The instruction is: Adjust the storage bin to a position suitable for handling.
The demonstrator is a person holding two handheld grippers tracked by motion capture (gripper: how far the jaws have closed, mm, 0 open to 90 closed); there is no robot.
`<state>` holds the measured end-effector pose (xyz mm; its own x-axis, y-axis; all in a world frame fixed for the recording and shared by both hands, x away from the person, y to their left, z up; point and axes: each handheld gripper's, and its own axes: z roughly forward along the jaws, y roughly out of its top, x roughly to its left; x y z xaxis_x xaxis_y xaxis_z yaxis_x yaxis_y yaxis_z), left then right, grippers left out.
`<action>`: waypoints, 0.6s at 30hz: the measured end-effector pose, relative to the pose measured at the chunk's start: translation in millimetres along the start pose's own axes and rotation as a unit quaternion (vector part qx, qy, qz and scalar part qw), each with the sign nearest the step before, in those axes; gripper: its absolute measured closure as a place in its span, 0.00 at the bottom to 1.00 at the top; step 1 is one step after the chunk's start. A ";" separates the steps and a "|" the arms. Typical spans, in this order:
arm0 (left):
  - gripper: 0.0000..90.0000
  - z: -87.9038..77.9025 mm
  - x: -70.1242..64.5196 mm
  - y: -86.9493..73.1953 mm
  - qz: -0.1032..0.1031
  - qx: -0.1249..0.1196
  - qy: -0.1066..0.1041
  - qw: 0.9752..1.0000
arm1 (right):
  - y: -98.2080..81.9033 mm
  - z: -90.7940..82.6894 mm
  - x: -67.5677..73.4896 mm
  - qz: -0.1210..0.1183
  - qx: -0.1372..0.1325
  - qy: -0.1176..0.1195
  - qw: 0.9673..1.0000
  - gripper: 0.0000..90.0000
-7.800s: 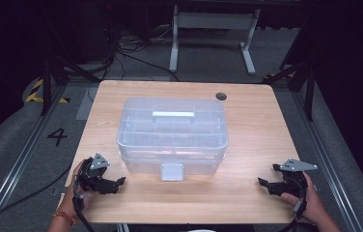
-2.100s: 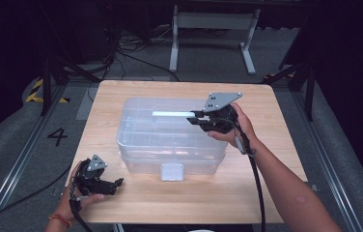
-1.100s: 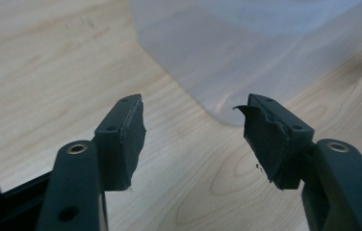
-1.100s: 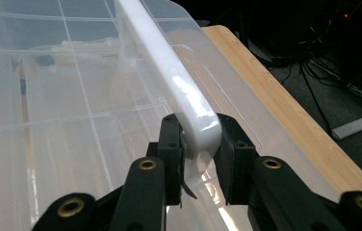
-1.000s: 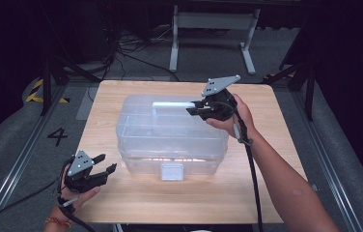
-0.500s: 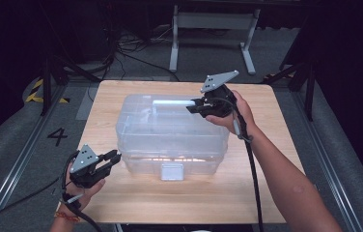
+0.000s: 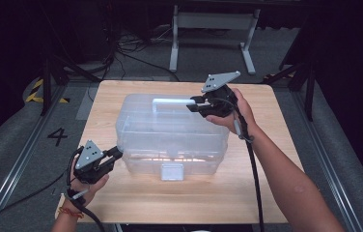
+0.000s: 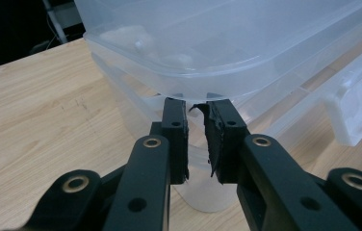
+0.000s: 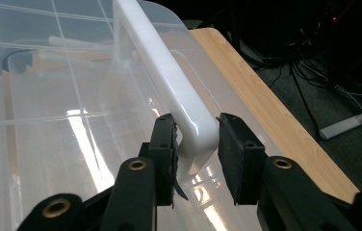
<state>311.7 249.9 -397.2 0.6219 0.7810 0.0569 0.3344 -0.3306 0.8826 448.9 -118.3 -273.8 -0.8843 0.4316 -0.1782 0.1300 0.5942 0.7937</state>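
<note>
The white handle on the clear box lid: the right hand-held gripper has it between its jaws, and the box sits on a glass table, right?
Not glass: the high view shows a wooden table. The rest holds: the right hand-held gripper has the white handle of the clear box between its jaws.

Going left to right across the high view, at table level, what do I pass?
Left gripper → clear plastic box → white handle on its lid → right gripper at the handle's end → bare right edge of the wooden table.
</note>
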 end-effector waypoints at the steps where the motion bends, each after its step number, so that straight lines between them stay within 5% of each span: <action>1: 0.88 -0.5 0.4 0.4 0.002 0.000 0.002 1.000 | -0.6 -1.9 0.1 -0.001 -0.001 -0.003 1.000 0.75; 9: 0.88 -2.0 1.1 2.3 0.007 0.009 0.000 1.000 | -16.6 -22.5 -5.6 0.020 -0.018 -0.033 0.999 0.52; 18: 0.88 -3.9 3.2 10.1 0.015 0.012 0.002 1.000 | -39.0 -59.5 -7.3 0.029 -0.045 -0.071 0.996 0.42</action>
<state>314.3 251.1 -386.3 0.6284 0.7732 0.0850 0.3331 -0.3662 0.8688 423.6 -185.0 -268.9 -0.8030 0.5589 -0.2070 0.1324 0.5059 0.8524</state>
